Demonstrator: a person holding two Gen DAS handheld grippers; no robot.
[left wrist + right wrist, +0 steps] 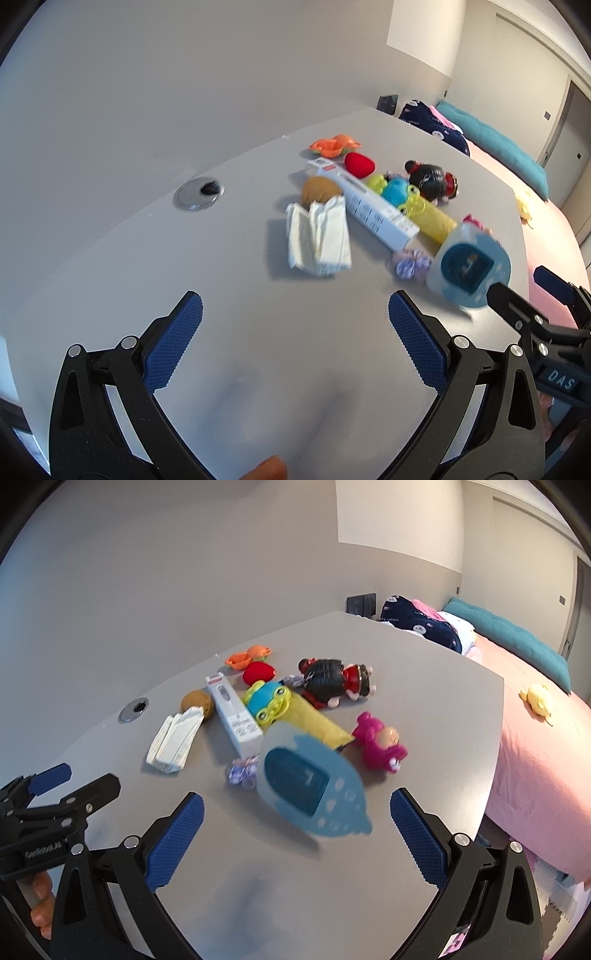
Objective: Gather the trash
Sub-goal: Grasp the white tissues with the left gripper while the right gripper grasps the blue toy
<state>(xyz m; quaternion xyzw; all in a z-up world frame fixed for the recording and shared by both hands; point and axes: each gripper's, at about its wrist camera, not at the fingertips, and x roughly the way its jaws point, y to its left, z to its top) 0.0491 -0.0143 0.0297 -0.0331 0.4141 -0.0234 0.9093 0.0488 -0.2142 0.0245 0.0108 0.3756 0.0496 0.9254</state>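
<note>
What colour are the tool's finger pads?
Blue, textured pads; clearest in the right wrist view.

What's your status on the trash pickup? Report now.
Left gripper open, empty. Right gripper open, empty. Crumpled tissue pack and purple wrapper untouched on table. Blurred blue container ahead of right gripper.

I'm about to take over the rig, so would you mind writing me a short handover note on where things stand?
Left gripper: open, empty, hovering short of the pile.
Right gripper: open, empty, near the blurred blue tub.
Trash on the grey table: crumpled white paper, white carton, purple wrapper, all among toys.
Done: nothing visibly collected.
Left: pick up each trash piece; I'd guess it goes in the blue tub.
</note>
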